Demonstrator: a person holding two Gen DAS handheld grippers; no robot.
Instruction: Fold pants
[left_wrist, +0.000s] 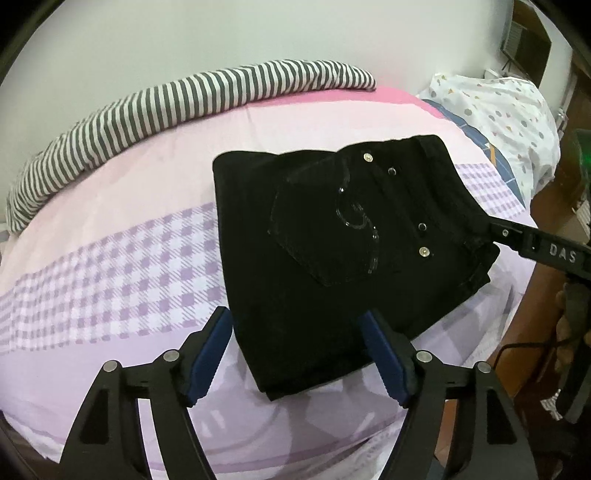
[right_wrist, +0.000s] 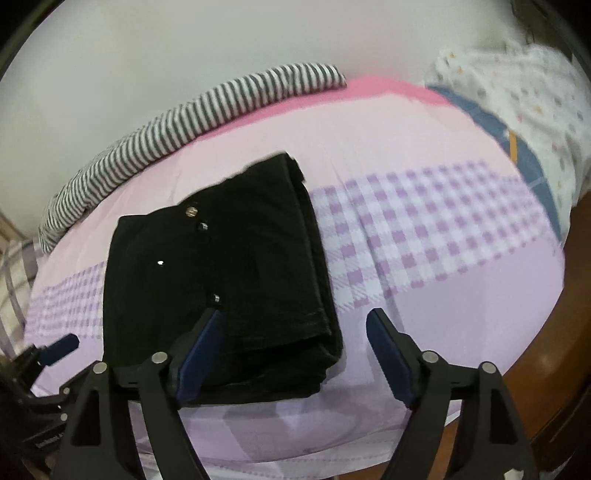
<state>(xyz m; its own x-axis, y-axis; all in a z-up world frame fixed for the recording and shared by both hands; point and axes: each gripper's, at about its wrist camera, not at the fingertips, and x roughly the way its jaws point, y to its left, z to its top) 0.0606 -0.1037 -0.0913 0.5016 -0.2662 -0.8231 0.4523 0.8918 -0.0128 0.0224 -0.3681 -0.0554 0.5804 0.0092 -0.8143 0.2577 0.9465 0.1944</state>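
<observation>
The black pants (left_wrist: 332, 258) lie folded into a compact stack on the pink and purple bed sheet (left_wrist: 110, 258), back pocket with shiny stitching and metal rivets facing up. My left gripper (left_wrist: 297, 354) is open, its blue pads straddling the stack's near left corner just above it. In the right wrist view the pants (right_wrist: 221, 277) sit left of centre. My right gripper (right_wrist: 291, 350) is open over the stack's near right corner. In the left wrist view its finger (left_wrist: 517, 236) reaches the waistband's right edge.
A grey and white striped blanket (left_wrist: 147, 110) lies along the wall at the back. A white dotted pillow (left_wrist: 509, 110) and a blue cloth (left_wrist: 480, 136) sit at the far right. The bed's wooden edge (right_wrist: 554, 332) runs along the right.
</observation>
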